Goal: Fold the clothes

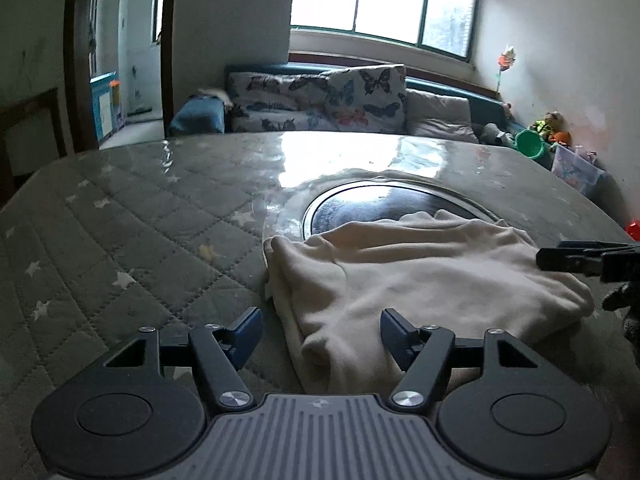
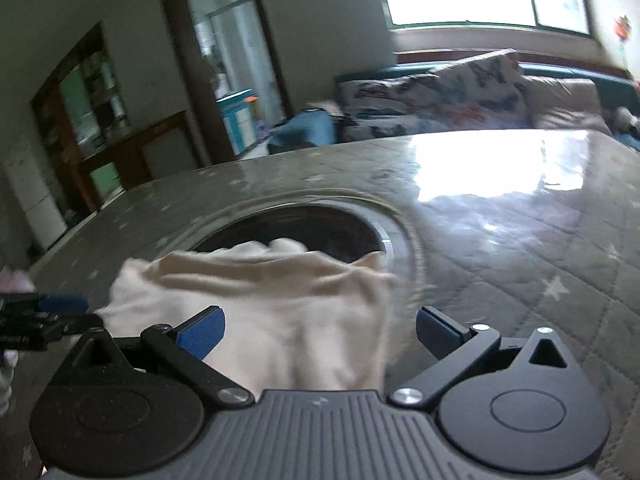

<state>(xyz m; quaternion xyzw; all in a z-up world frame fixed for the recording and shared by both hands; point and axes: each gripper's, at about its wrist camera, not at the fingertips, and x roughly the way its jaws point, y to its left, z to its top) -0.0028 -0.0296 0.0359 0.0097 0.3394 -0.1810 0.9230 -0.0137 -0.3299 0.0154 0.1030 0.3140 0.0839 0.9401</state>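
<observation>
One cream garment (image 1: 420, 280) lies on one quilted table (image 1: 140, 220); both claws, left (image 1: 320, 336) and right (image 2: 320, 332), released.

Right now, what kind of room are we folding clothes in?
Most likely a home living room: a sofa with butterfly cushions under a wide window, toys in the corner, and a quilt-covered table.
</observation>
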